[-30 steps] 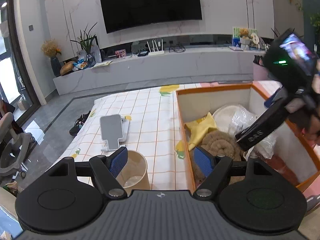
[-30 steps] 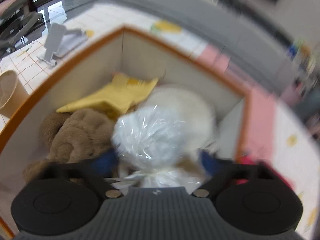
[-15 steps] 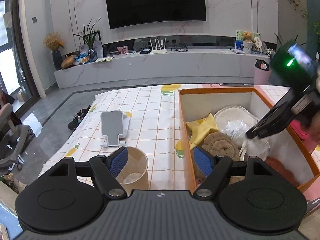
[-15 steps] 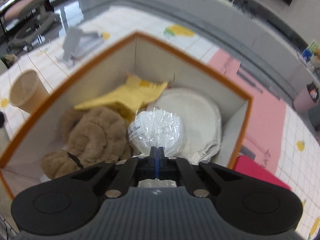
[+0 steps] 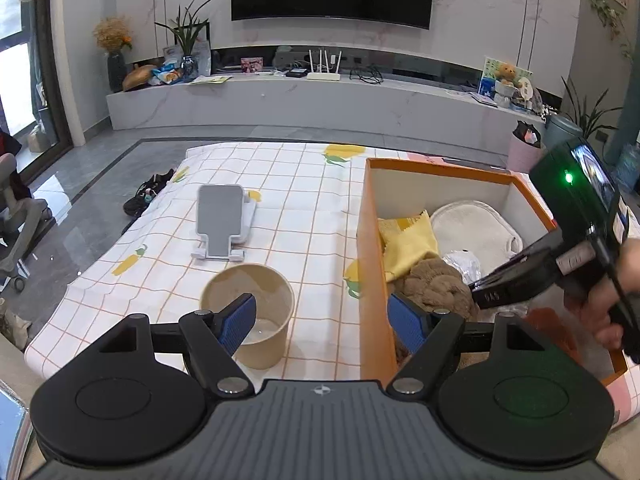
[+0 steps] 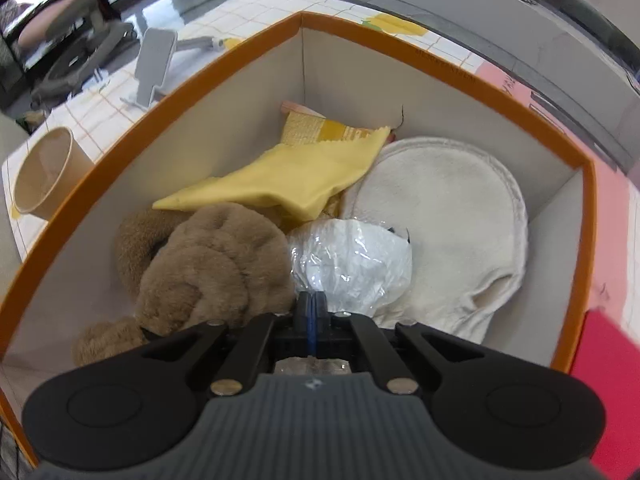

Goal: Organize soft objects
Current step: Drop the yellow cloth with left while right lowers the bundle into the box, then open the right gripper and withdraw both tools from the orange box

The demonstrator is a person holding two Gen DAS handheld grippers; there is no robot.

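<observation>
The right gripper [image 6: 311, 307] has its jaws pressed fully together, pinching the gathered plastic neck of the white wrapped bundle [image 6: 352, 264], whose crinkly film bulges out just beyond the tips. That bundle sits inside the orange box [image 6: 448, 68], near its middle, touching the brown plush toy [image 6: 208, 268] on one side and lying over the edge of the cream fleece pad [image 6: 440, 216] on the other; a yellow cloth [image 6: 288, 180] lies toward the box's far corner, partly over the plush. Judging by its look, the bundle is light and squashy, and its film is slick, so the bunched neck is the surest place to take it; a grip on the rounded body would probably slide or crush. The left gripper [image 5: 322, 322] hangs with its jaws spread wide and nothing between them, astride the box's near wall, above the checked cloth on the desk [image 5: 304, 208]. A paper cup [image 5: 248, 312] stands outside the box, and a grey phone stand [image 5: 220, 220] sits farther from it.
</observation>
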